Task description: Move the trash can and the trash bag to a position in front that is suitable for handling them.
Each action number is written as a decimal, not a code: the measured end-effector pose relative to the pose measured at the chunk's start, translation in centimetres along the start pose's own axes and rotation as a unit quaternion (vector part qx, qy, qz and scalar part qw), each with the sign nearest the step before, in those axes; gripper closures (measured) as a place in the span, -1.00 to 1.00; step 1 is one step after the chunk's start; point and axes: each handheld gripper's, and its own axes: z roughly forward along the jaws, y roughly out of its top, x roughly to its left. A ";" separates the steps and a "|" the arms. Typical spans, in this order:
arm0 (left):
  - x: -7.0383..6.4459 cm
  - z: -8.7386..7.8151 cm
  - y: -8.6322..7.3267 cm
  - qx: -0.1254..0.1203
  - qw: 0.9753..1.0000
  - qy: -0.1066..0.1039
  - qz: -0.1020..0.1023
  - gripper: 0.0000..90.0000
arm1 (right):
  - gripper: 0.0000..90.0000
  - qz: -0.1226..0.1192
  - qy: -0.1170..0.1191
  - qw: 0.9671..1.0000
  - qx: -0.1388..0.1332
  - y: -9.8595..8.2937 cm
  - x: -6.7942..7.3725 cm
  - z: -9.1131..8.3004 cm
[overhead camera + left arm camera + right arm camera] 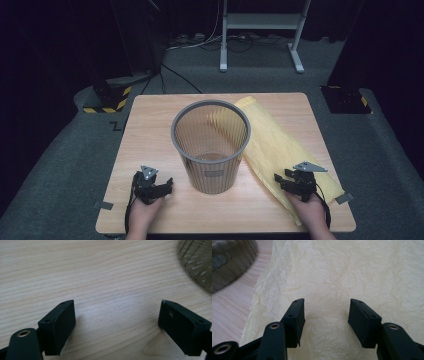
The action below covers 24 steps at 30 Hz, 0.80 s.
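Yellow bag point(280, 150) lies crumpled flat on the wooden table point(150, 130), just right of the grey wastebasket point(211, 145) and running partly behind it. I judge the job to be lining that basket, and nothing of it looks done: the basket stands bare, its ribbed, see-through plastic wall tapering down from a thick round rim. My right gripper point(325, 315) hovers over the bag's near end, jaws parted, holding nothing; the film under them is thin, pale and heavily creased. My left gripper point(117, 320) sits over bare pale wood grain, jaws spread wide and holding nothing, with the basket's wall close by. Grasping, opening and fitting the bag all remain.
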 end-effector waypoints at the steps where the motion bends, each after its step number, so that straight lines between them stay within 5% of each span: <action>1: 0.0 0.0 0.0 0.000 1.000 0.000 0.000 -0.68 | 0.03 0.000 0.000 1.000 0.000 0.0 0.0 0.0; 24: 0.0 0.0 0.0 0.000 1.000 -0.007 0.004 -0.68 | -0.07 -0.015 -0.006 1.000 0.003 0.0 0.4 0.1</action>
